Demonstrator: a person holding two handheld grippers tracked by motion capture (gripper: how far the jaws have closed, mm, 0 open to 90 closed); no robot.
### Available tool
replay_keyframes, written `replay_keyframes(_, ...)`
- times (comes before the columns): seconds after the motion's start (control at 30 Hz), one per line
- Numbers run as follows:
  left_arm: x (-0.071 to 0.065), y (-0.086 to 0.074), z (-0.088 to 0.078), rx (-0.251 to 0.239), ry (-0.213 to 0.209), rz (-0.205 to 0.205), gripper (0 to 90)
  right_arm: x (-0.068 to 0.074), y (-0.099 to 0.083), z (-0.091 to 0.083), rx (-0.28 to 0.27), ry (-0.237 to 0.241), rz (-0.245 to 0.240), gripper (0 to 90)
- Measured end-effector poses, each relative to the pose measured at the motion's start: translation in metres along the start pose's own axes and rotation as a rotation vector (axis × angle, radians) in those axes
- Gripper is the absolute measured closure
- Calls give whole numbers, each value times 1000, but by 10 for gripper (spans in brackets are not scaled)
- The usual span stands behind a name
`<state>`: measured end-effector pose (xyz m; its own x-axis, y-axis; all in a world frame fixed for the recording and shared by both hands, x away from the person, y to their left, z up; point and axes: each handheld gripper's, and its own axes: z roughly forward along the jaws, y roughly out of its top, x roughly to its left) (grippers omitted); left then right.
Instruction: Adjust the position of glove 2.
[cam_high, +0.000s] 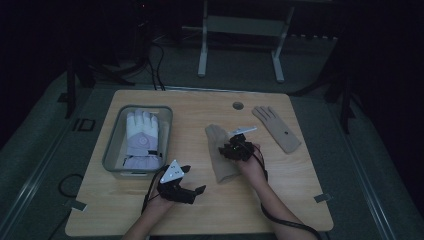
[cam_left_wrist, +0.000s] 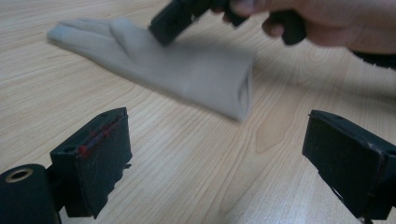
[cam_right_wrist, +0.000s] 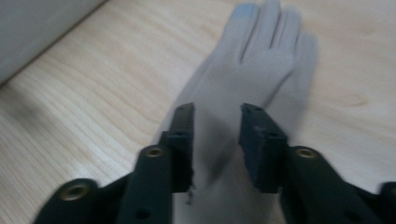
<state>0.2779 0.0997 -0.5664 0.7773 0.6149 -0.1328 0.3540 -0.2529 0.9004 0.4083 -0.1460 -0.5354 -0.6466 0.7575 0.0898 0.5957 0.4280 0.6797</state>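
Glove (cam_high: 220, 150) is lying flat right of the bin (cam_high: 114, 145). My right gripper (cam_right_wrist: 215, 135) is hovering over its palm, jaws parted, pressing nothing. My left gripper (cam_left_wrist: 224, 154) is waiting near its cuff, jaws spread wide.

The high view looks forward and down on the whole wooden surface (cam_high: 200, 210) from well above. Each claw camera rides low and close, looking along its own jaws. All three share the beige glove (cam_high: 218, 150) (cam_left_wrist: 187, 74) (cam_right_wrist: 252, 70) at mid-frame.
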Motion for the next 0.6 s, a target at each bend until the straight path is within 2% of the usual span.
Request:
replay_keyframes(0.07, 0, -1, 1, 2, -5, -4, 81, 2, -3, 6, 21, 11, 1, 536)
replay_keyframes(0.2, -1, -1, 2, 8, -10, -2, 80, 10, -12, 15, 53, 20, -17, 468)
replay_keyframes(0.27, -1, -2, 3, 9, -7, 1, 81, 14, -12, 15, 51, 42, -2, 469)
replay_keyframes(0.37, -2, -2, 3, 7, -8, 0, 81, 20, -12, 17, 49, 40, -19, 461)
replay_keyframes(0.47, -1, -2, 3, 6, -9, -1, 81, 27, -12, 20, 43, 48, -9, 462)
replay_keyframes(0.6, -1, -3, 3, 6, -7, -2, 81, 36, -10, 24, 42, 36, -41, 464)
